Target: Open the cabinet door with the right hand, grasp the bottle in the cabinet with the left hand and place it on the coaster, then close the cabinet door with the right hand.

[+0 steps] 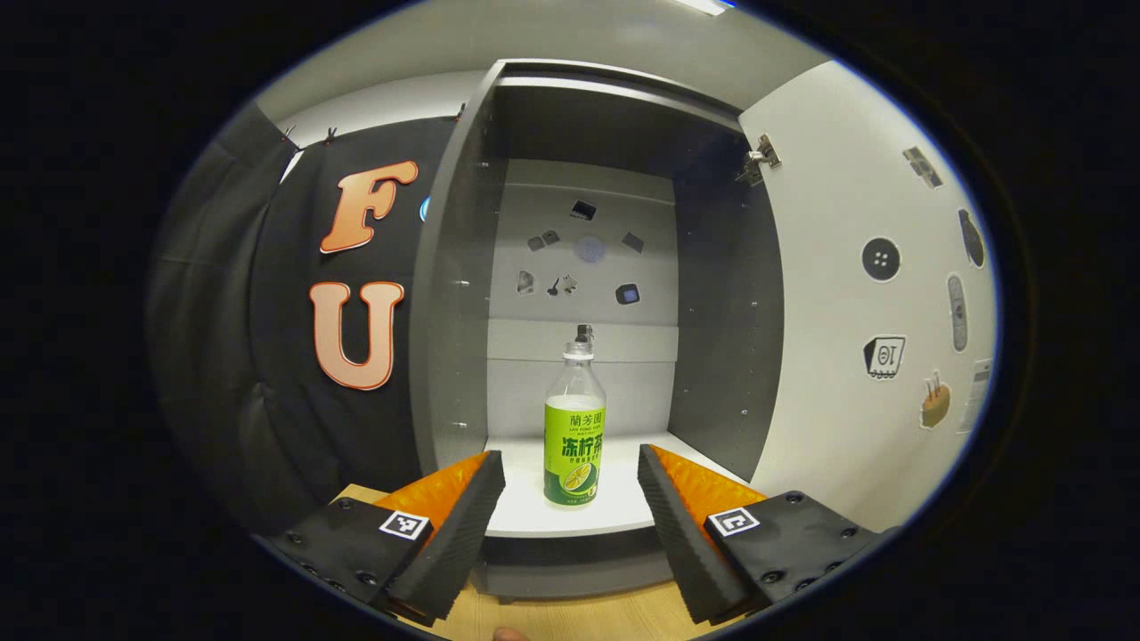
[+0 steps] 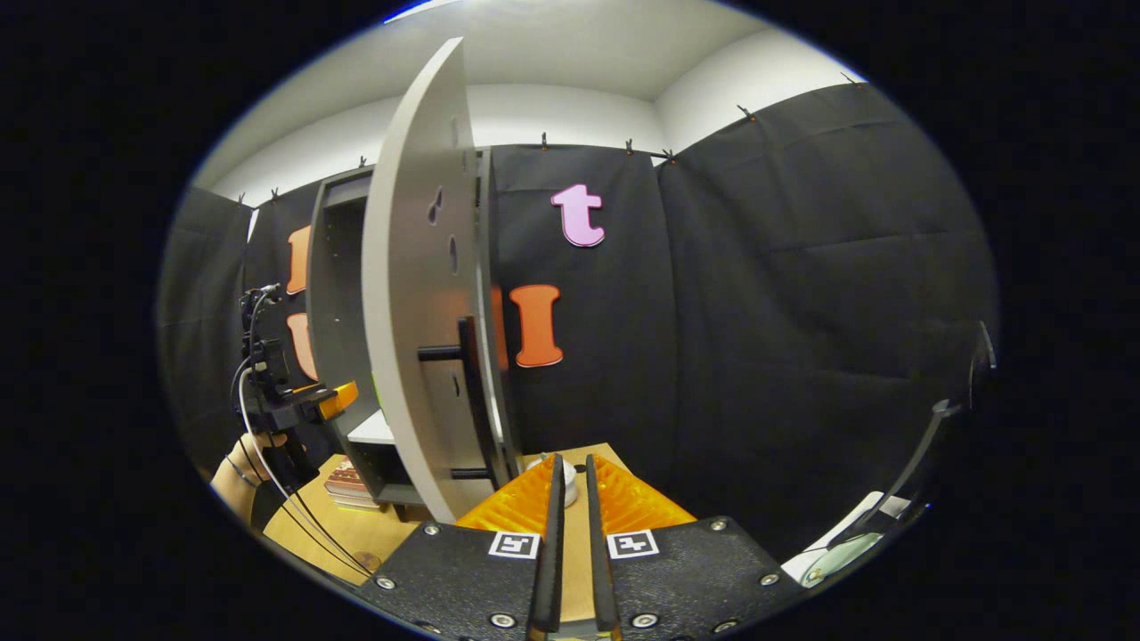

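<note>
On the cabinet's white shelf: bottle stands upright, long axis vertical, cap at 12 o'clock, base on the shelf near its front edge.
Bottle make: clear plastic, rounded shoulders narrowing to a short neck; a glossy green label wraps the lower body.
Left claw: open, jaws spread wide, levelled at the bottle from just outside the cabinet; the bottle shows between the two fingers but neither touches it. Their inner faces are ribbed foam wedges.
Cabinet: tall box with matt dark grey side walls, pale back panel carrying small stickers, smooth white shelf.
Door: swung open at 3 o'clock in the left gripper view, flat pale board with stickers on its inner face, metal hinge at the top corner.
Door from the right gripper view: seen nearly edge-on at 10 o'clock, with a straight dark bar handle running vertically.
Right claw: nearly closed, only a narrow slit between the fingers, gripping nothing, just beside the door's lower edge.
Worktop: light wood grain, under the cabinet.
Far side, 8 o'clock in the right gripper view: a hand holds the other claw, cables trailing down.
Small round pale object past the right claw's tips: cannot tell what it is.
</note>
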Tool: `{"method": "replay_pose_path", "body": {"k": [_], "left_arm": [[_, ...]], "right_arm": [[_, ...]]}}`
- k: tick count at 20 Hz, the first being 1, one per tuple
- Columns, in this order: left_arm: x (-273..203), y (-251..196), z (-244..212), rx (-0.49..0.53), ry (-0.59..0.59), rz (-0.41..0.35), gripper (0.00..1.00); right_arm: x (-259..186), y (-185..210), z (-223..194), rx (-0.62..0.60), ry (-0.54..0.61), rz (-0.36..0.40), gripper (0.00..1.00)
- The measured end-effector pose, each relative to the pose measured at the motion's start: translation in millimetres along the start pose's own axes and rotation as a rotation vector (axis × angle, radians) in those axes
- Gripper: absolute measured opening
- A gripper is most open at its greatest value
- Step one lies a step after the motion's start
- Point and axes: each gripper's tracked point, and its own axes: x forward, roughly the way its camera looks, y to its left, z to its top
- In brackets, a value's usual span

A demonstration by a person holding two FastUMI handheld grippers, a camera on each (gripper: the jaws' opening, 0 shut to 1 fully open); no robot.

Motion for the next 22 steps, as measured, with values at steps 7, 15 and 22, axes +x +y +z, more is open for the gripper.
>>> {"method": "replay_pose_path", "body": {"k": [7,15,22], "left_arm": [[56,-4,-5,0.016,0.012,0.016,0.98],[115,-5,-9,0.054,0.038,0.024,0.98],[135,-2,-15,0.108,0.046,0.038,0.98]], "right_arm": [[-3,-23,-5,0.026,0.023,-0.097,0.44],[-2,-32,-16,0.080,0.066,-0.151,0.66],[1,-41,-21,0.091,0.083,-0.189,0.66]]}}
